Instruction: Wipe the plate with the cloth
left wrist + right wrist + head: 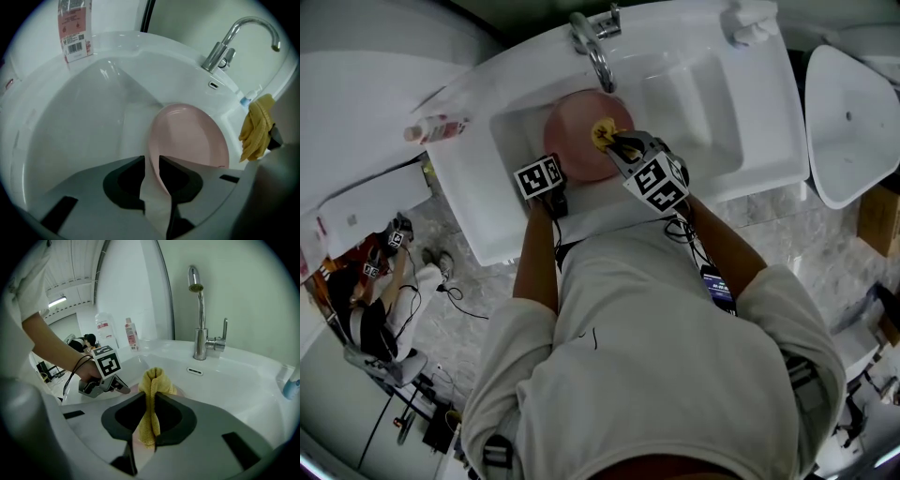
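Currently logging a pink plate held up on edge inside the white sink, below the tap. Found the left gripper with its jaws drawn in to a narrow gap on the plate's near rim, clamping it. Judged the reason for that hold: lifts the plate off the sink floor and turns its hollow face toward the other tool, while keeping it steady against any push.

Found the right gripper with its jaws pinched on a yellow cloth, gripped mid-fold so that a soft bunch sticks out past the tips. Judged the reason: leaves only cloth, not hard jaw, to meet the plate.

Placed the cloth, from the head view, over the plate's far right part, near the rim. Could not settle contact: from the left gripper view, seems just beside the plate's edge and not yet pressed on the face.

Noted a labelled bottle lying on the sink's ledge, well apart from both tools.

Rated the step in hand as bringing cloth to plate; wiping at most barely begun. Expecting the next move to call for light pressure, since the plate hangs from one rim only and could twist in the jaws.
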Available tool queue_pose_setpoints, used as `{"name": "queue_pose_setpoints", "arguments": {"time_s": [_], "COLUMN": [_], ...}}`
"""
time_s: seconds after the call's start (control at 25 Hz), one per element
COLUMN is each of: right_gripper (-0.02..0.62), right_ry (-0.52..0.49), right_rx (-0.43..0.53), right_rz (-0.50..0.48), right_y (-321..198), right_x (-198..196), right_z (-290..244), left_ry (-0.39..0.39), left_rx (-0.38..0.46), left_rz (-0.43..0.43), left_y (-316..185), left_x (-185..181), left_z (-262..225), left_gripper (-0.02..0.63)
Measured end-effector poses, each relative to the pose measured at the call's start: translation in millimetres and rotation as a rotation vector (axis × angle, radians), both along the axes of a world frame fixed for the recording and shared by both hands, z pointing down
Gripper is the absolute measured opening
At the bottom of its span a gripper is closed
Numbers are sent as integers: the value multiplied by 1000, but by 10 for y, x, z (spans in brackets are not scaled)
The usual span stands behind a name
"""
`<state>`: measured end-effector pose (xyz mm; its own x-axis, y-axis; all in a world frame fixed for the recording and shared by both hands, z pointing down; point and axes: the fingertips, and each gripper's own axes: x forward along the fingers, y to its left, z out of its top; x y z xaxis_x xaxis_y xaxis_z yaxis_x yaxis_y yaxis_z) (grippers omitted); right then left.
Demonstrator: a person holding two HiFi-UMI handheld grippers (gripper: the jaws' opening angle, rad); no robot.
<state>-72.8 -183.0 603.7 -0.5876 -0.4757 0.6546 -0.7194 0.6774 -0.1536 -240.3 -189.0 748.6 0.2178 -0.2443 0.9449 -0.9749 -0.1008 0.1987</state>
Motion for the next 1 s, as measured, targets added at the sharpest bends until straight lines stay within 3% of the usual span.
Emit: {"name": "queue_pose_setpoints", "arguments": {"time_s": [0.24, 0.52, 0.72, 1.0], "right_gripper": [61, 61, 61, 61], "right_ry": [14, 20, 14, 21], "right_rx": [-20, -39, -52, -66], "right_rz": [-1, 10, 25, 63], "right_y": [-25, -42, -21, -11], "right_x": [3, 39, 54, 177], "right_z": [64, 139, 178, 269], "left_ry": [51, 123, 172, 169], "left_rx": [-45, -49, -6, 65], "left_rz": [-30, -50, -83, -58], "left_y": [5, 2, -22, -34], "left_x": [-18, 55, 63, 87], "left_z": [176, 192, 21, -294], "left_gripper": [106, 54, 43, 41]}}
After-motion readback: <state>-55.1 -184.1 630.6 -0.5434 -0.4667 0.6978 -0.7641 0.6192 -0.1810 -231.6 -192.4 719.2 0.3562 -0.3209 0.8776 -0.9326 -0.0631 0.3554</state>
